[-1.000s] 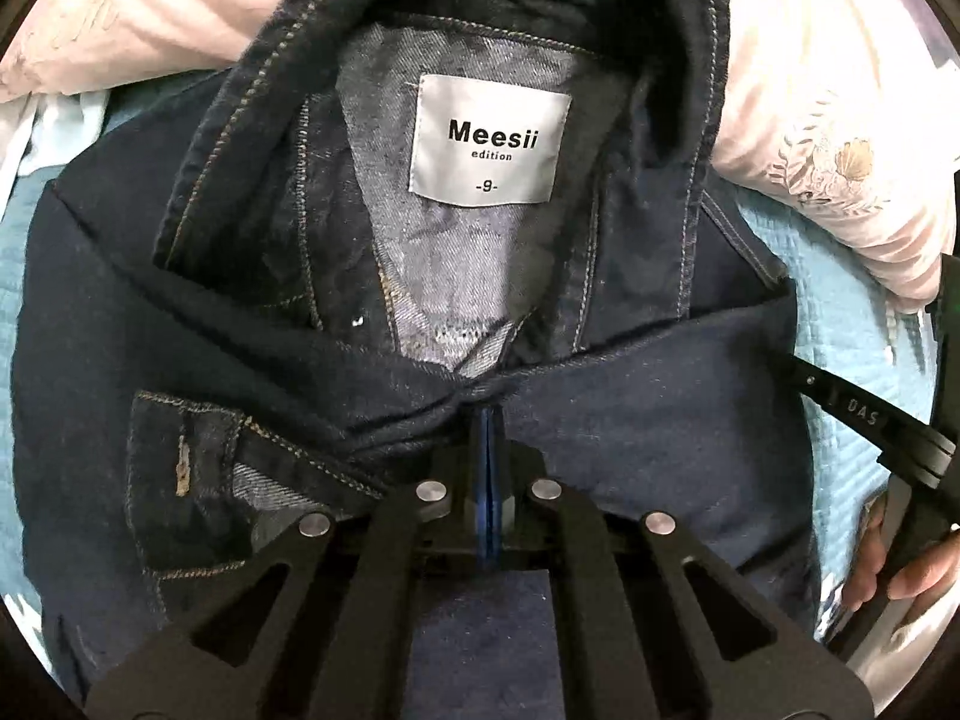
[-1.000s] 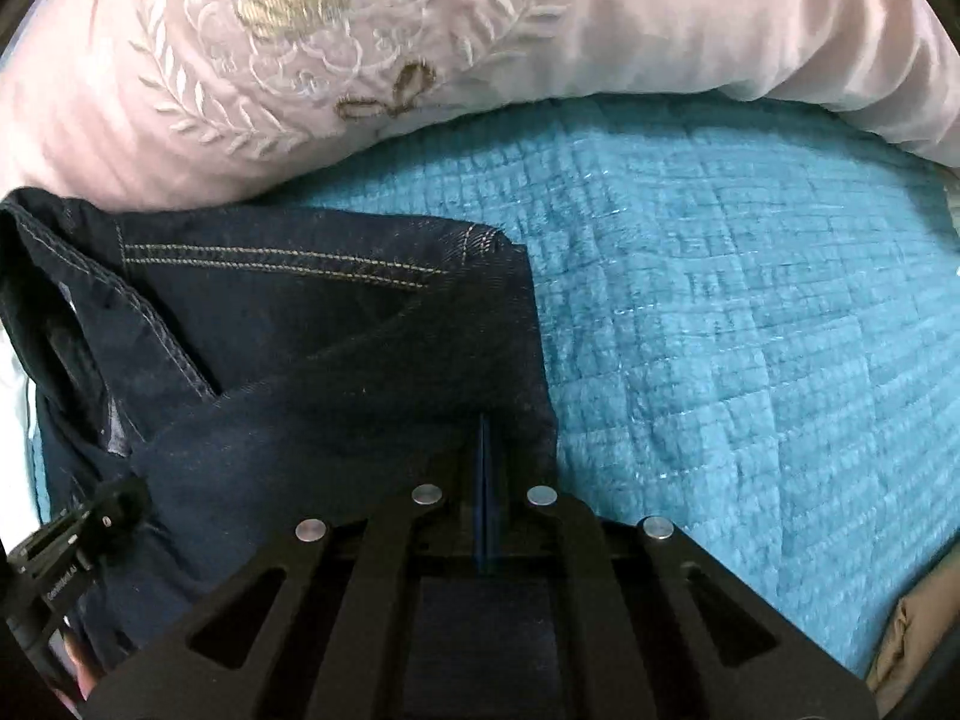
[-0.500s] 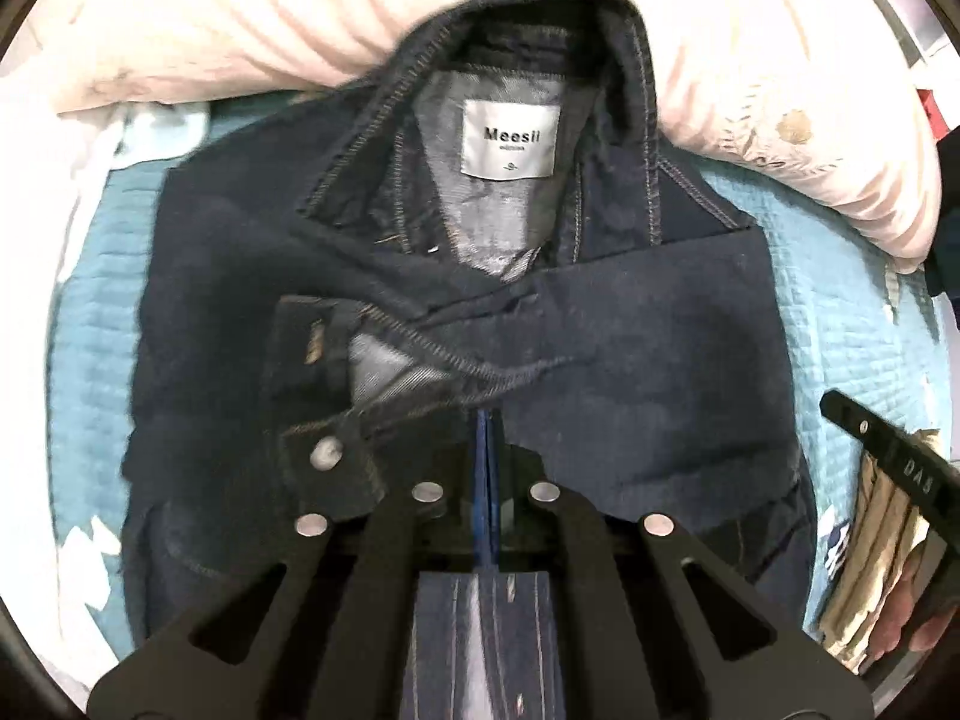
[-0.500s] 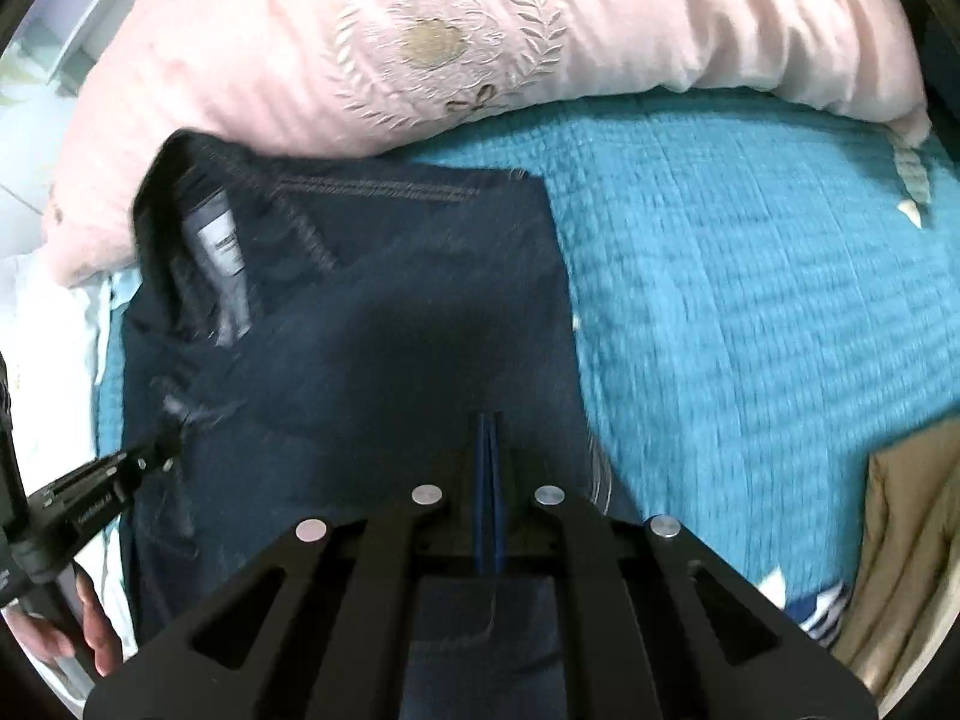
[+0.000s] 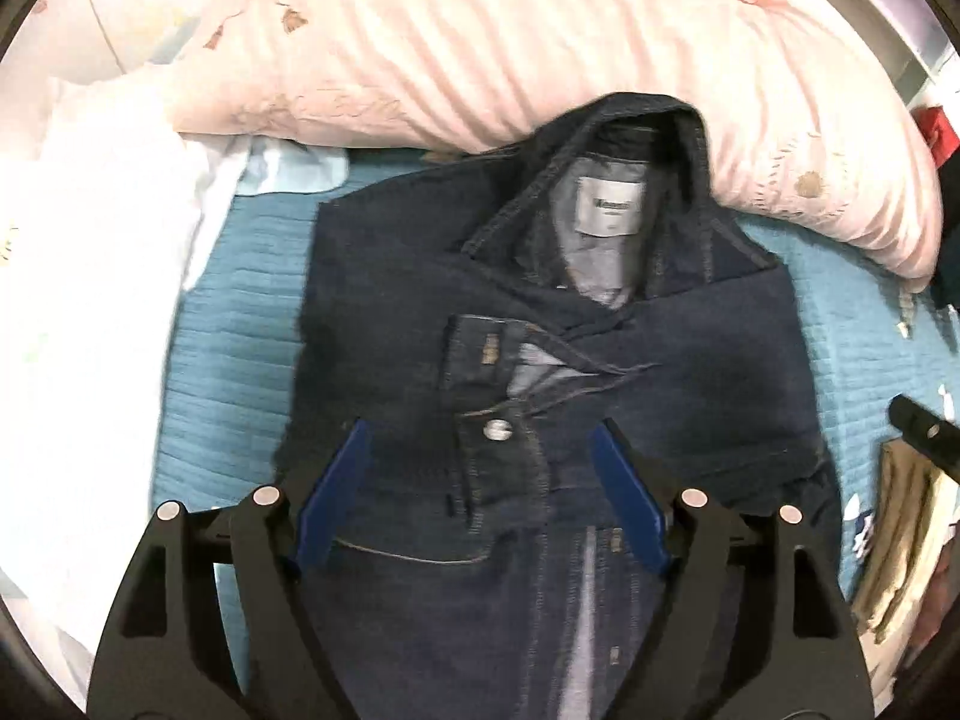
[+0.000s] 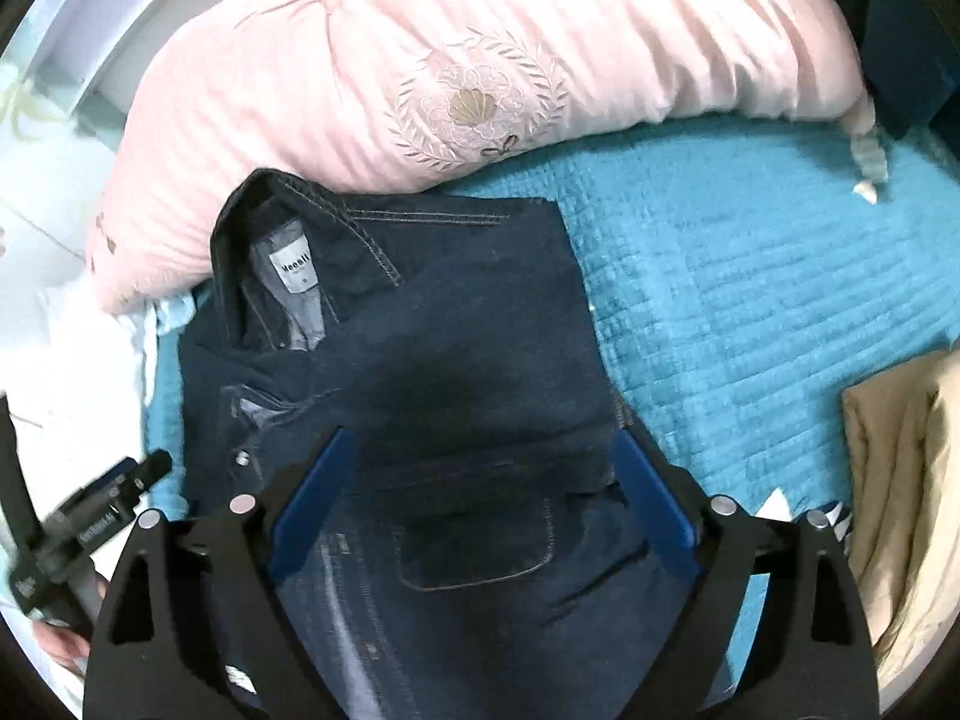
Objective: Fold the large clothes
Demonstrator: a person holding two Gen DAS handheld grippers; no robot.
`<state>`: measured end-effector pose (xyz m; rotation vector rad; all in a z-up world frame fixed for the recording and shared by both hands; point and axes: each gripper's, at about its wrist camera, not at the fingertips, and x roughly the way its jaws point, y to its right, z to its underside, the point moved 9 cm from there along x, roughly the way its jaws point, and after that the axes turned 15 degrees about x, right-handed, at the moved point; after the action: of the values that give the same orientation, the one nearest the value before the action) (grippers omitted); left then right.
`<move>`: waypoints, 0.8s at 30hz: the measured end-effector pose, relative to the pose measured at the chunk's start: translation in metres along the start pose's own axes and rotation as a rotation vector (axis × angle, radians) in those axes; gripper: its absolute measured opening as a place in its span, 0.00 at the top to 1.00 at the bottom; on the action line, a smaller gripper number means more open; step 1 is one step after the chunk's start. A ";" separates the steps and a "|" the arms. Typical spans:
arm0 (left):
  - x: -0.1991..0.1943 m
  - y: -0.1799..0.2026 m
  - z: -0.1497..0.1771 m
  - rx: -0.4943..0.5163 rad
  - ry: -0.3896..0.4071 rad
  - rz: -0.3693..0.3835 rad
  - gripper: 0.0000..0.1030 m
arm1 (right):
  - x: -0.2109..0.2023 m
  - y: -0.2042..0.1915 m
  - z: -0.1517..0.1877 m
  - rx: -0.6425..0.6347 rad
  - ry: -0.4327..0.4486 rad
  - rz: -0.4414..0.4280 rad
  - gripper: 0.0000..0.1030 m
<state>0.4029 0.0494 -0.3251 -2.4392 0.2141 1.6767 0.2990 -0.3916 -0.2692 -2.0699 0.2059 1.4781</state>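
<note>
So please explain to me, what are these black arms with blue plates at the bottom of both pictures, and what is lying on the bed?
They are two hand-held grippers, one in each hand of a person, each with a camera looking along its fingers. One picture is from the left gripper, the other from the right gripper. The blue plates are the finger pads. Both sets of jaws have just been opening and now stand wide above the cloth, holding nothing. On the blue bedcover lies a dark denim jacket, its sides folded in, its collar against a pink pillow. Beige cloth lies at the right.
</note>
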 end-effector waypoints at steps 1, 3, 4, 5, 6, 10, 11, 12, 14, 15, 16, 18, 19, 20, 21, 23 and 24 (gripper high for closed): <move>0.000 -0.006 -0.001 -0.007 0.002 -0.008 0.25 | 0.002 -0.001 -0.002 0.017 -0.010 -0.004 0.17; 0.004 -0.013 -0.002 -0.026 0.001 -0.002 0.25 | 0.004 -0.005 -0.007 0.022 -0.009 0.000 0.17; 0.007 -0.018 -0.003 -0.034 -0.002 0.000 0.25 | 0.006 -0.007 -0.010 0.014 -0.003 0.007 0.17; 0.010 -0.021 -0.003 -0.034 -0.005 -0.004 0.25 | 0.010 -0.010 -0.014 0.002 0.000 0.019 0.17; 0.014 -0.024 -0.005 -0.030 -0.010 -0.014 0.25 | 0.014 -0.012 -0.017 -0.004 -0.002 0.029 0.17; 0.035 -0.039 -0.012 -0.037 -0.028 -0.025 0.25 | 0.036 -0.018 -0.029 -0.013 -0.019 0.056 0.17; 0.041 -0.043 -0.014 -0.046 -0.029 -0.016 0.25 | 0.039 -0.018 -0.032 -0.014 -0.021 0.060 0.17; 0.048 -0.050 -0.017 -0.050 -0.036 -0.024 0.25 | 0.045 -0.020 -0.037 -0.014 -0.023 0.064 0.17; 0.058 -0.061 -0.022 -0.037 -0.045 -0.062 0.25 | 0.055 -0.023 -0.047 -0.008 -0.026 0.066 0.17; 0.065 -0.069 -0.026 -0.038 -0.047 -0.063 0.25 | 0.061 -0.024 -0.054 -0.003 -0.029 0.068 0.17; 0.071 -0.074 -0.029 -0.048 -0.052 -0.050 0.25 | 0.066 -0.024 -0.059 0.000 -0.031 0.072 0.17; 0.081 -0.086 -0.036 -0.062 -0.062 -0.058 0.25 | 0.077 -0.024 -0.073 0.011 -0.038 0.076 0.17; 0.088 -0.095 -0.041 -0.064 -0.066 -0.073 0.25 | 0.083 -0.023 -0.080 0.018 -0.042 0.078 0.17; 0.093 -0.099 -0.044 -0.065 -0.066 -0.074 0.25 | 0.088 -0.022 -0.087 0.025 -0.044 0.082 0.17; 0.099 -0.105 -0.048 -0.071 -0.066 -0.062 0.25 | 0.094 -0.020 -0.094 0.037 -0.046 0.088 0.17; 0.110 -0.114 -0.053 -0.086 -0.076 -0.047 0.25 | 0.105 -0.017 -0.106 0.053 -0.051 0.090 0.17; 0.116 -0.119 -0.056 -0.097 -0.083 -0.046 0.25 | 0.113 -0.014 -0.112 0.064 -0.057 0.093 0.17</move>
<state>0.5209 0.1506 -0.4067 -2.4151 0.0666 1.8038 0.4386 -0.4176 -0.3417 -1.9883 0.3272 1.5632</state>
